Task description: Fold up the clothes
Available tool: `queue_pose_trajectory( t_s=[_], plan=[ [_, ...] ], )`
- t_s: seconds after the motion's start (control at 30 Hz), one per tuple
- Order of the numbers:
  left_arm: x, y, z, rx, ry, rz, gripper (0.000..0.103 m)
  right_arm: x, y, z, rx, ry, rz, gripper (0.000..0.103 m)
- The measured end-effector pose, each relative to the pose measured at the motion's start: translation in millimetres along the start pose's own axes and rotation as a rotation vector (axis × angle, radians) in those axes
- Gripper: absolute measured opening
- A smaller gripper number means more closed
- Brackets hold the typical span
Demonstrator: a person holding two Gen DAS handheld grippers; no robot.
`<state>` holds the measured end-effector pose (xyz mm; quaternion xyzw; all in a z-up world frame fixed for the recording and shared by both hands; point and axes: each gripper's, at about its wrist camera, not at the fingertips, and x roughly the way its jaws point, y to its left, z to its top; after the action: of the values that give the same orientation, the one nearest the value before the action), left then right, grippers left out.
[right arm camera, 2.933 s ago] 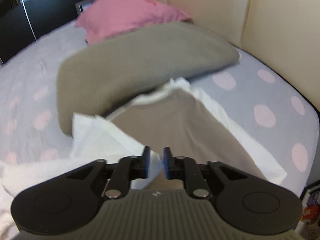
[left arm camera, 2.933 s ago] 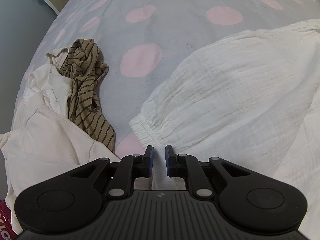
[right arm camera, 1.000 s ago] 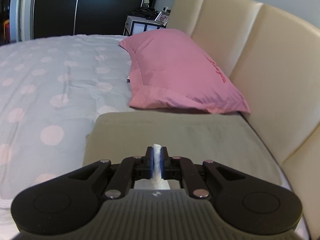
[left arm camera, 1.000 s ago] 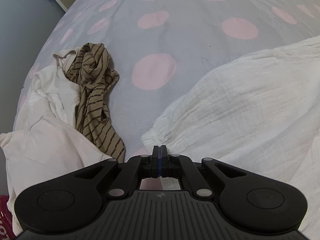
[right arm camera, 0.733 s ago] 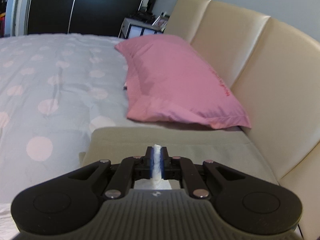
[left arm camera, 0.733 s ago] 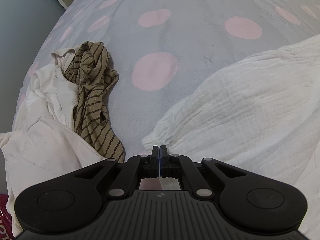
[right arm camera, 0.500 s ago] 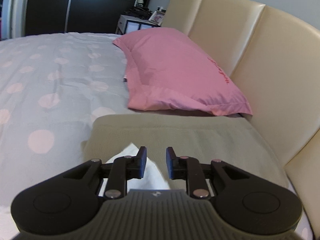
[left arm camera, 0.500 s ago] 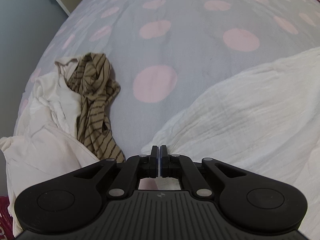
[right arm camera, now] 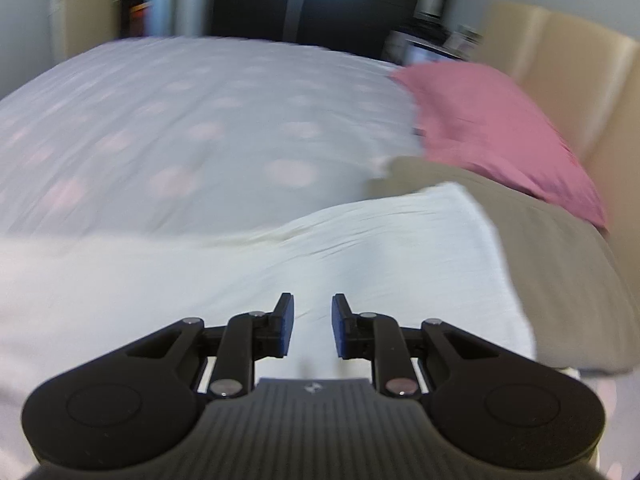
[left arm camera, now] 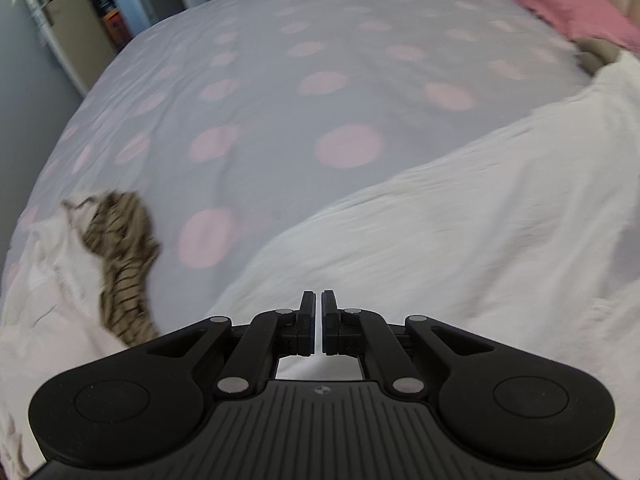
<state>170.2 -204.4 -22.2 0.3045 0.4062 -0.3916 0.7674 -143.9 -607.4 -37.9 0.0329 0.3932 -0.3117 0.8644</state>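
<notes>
Since a second ago my right gripper (right arm camera: 311, 326) has let go, jaws parted and empty, while my left gripper (left arm camera: 314, 322) stays pinched on the white garment (left arm camera: 460, 232), whose edge I should draw across evenly.

Soft, even daylight fills both views, with faint shadows under each gripper body. Motion blur smears the polka-dot bedspread (left arm camera: 280, 92) and pink pillow (right arm camera: 492, 128) ahead — the gripper bodies stay sharp. Fisheye bending curves the edges; corners go black.

Bedroom: spotted bed (left arm camera: 280, 92), pink pillow (right arm camera: 492, 128)
</notes>
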Motion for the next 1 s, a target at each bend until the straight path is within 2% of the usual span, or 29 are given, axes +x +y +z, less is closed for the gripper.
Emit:
queue_pose_trajectory(
  t_s=[0.2,0.3,0.43,0.6,0.7,0.73,0.77,1.0],
  plan=[
    [5,-39,-2,0.096,0.022,-0.067,0.0,-6,70,-31,-0.266,0.012,0.111,0.022],
    [9,-55,-3,0.142,0.034,-0.094,0.002,-5,94,-44,-0.402,0.015,0.129,0.022],
    [13,-69,-4,0.178,0.052,-0.098,0.005,4,112,-54,-0.542,0.019,0.108,0.022],
    [17,-72,-1,0.175,0.07,-0.103,0.006,28,125,-67,-0.762,0.052,0.055,0.022],
    [18,-71,-1,0.178,0.076,-0.107,0.006,33,128,-75,-0.869,0.039,0.034,0.021],
    [19,-71,-1,0.181,0.081,-0.109,0.006,34,128,-75,-0.883,0.046,0.026,0.016],
    [20,-70,-1,0.183,0.086,-0.11,0.006,35,128,-73,-0.892,0.055,0.016,0.003],
    [24,-66,-4,0.185,0.107,-0.107,0.006,12,110,-75,-0.853,0.085,0.053,0.003]
  ],
)
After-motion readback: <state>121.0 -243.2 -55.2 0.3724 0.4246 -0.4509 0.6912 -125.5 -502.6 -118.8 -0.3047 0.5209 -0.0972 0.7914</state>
